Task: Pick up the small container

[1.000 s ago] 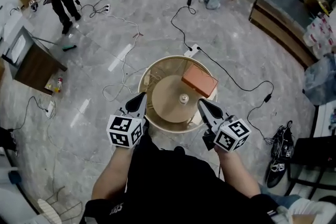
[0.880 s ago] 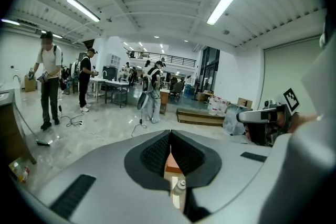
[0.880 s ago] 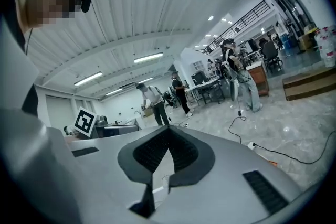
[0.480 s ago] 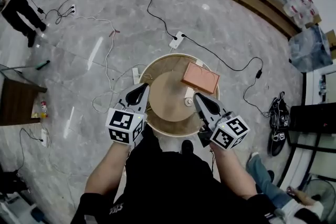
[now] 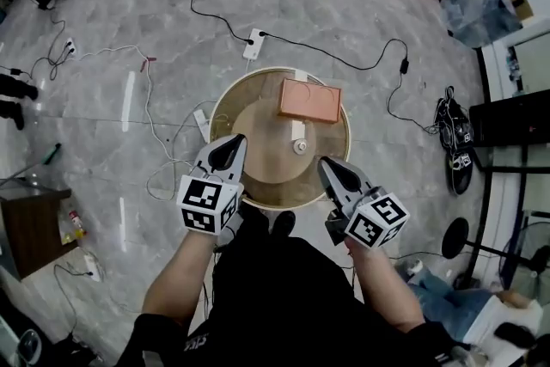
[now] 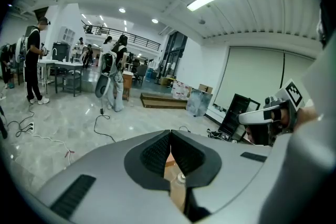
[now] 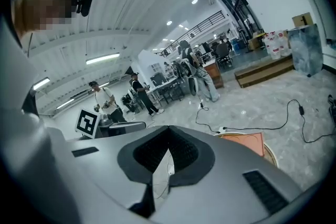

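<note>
Hovering at the near rim of the round table (image 5: 222, 103) with left gripper (image 5: 230, 146) and right gripper (image 5: 330, 169) both pinched shut on nothing. Small container (image 5: 300, 147) upright at the table's middle, just beyond the right tips and a touch to their left, so probably the right hand's reach. Hard to read its shape: tiny from overhead, a sliver past the left tips, not made out from the right gripper.
</note>
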`<state>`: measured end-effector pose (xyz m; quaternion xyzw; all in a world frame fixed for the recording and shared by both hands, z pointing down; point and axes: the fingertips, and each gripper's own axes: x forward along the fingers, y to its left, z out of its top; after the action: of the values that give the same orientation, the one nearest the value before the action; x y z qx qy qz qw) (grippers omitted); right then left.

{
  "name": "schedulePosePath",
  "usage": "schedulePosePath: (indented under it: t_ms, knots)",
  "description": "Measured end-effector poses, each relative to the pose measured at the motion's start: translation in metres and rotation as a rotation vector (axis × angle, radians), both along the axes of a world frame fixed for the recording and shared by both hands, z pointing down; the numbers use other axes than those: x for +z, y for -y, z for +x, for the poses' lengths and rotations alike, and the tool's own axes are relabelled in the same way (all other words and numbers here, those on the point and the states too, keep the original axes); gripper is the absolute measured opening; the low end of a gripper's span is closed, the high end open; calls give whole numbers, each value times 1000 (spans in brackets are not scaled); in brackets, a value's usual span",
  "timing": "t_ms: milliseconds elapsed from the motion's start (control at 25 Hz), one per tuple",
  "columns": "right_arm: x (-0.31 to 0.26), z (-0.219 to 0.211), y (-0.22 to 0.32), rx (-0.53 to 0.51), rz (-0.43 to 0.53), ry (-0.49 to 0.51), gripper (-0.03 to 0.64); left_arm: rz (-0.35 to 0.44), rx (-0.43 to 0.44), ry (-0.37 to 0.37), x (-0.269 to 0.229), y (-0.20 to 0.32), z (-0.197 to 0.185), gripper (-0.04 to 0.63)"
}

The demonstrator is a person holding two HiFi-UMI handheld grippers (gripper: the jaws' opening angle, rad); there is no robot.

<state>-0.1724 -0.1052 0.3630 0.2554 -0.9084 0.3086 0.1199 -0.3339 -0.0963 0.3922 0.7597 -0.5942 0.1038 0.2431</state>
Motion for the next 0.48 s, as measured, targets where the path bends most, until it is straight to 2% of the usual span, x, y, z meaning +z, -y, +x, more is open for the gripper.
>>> schedulePosePath:
  t_ms: [200,480]
  knots:
    - [-16,50,-1,62,39,38,12,-17,58,20,-5,0,52,17]
    - [-30,135,-22,176,61,107,12,-17,153,93,-34,-21,132,17]
